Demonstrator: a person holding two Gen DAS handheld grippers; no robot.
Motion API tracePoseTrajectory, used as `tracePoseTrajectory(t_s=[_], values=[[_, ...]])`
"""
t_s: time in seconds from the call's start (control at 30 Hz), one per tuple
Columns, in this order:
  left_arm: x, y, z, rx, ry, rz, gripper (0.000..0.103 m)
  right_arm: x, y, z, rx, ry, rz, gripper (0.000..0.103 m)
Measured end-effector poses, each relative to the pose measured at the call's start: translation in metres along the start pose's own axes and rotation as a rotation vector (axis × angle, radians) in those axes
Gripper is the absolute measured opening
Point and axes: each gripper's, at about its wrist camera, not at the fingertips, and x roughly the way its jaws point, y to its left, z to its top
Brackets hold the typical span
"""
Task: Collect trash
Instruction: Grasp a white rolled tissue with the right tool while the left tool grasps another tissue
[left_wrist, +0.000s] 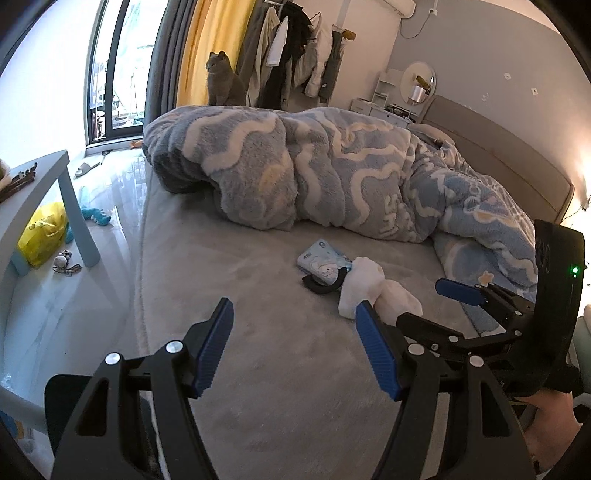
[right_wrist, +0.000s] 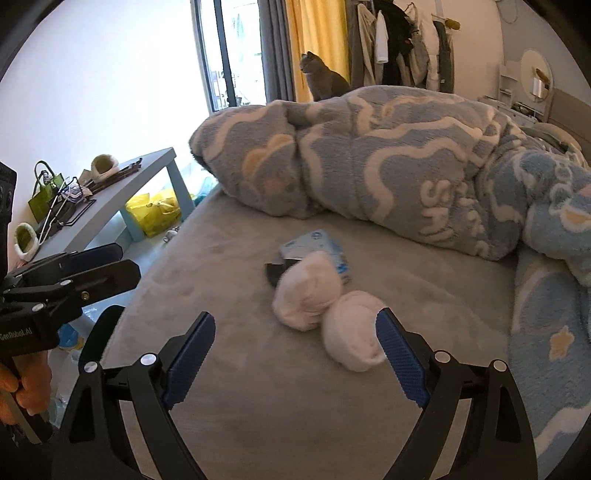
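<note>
white wads (right_wrist: 332, 317) just beyond right gripper (right_wrist: 295, 334)

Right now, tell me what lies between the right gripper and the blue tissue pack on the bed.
Two white wads lie between the right gripper and the blue tissue pack, clearest in the right wrist view.

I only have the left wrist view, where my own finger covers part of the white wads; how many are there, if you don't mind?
Observer: Two, touching: a far wad and a near wad.
Operator: Thank you. Is the right gripper holding either?
Observer: No. The right gripper is open, and the near wad lies just inside its right finger, ungripped.
Operator: Is anything on the side table?
Observer: A small green bag stands on the blue table.
</note>
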Motion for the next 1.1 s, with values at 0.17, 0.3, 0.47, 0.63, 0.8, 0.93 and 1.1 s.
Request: tracePoseTrajectory(t_s=[0.17, 0.3, 0.47, 0.63, 0.8, 0.93, 1.1], values=[[0.013, -0.006, 0.001, 0.009, 0.016, -0.005, 0.071, 0.010, -0.022, -0.004, 0.013, 0.033, -0.012, 0.090], [0.023, -0.009, 0.002, 0.016, 0.030, -0.011, 0.071, 0.018, -0.037, -0.007, 0.013, 0.058, -0.013, 0.090], [0.031, -0.009, 0.004, 0.014, 0.041, -0.016, 0.071, 0.021, -0.051, -0.008, 0.031, 0.069, 0.022, 0.090], [0.040, -0.010, 0.006, 0.010, 0.054, -0.026, 0.071, 0.027, -0.062, -0.010, 0.047, 0.074, 0.071, 0.090], [0.049, -0.012, 0.007, 0.008, 0.073, -0.044, 0.071, 0.035, -0.063, -0.012, 0.030, 0.089, 0.086, 0.090], [0.059, -0.016, 0.007, 0.013, 0.094, -0.057, 0.071, 0.047, -0.066, -0.014, 0.028, 0.114, 0.084, 0.090], [0.072, -0.022, 0.006, 0.027, 0.126, -0.076, 0.071, 0.060, -0.070, -0.016, 0.021, 0.140, 0.094, 0.079]])
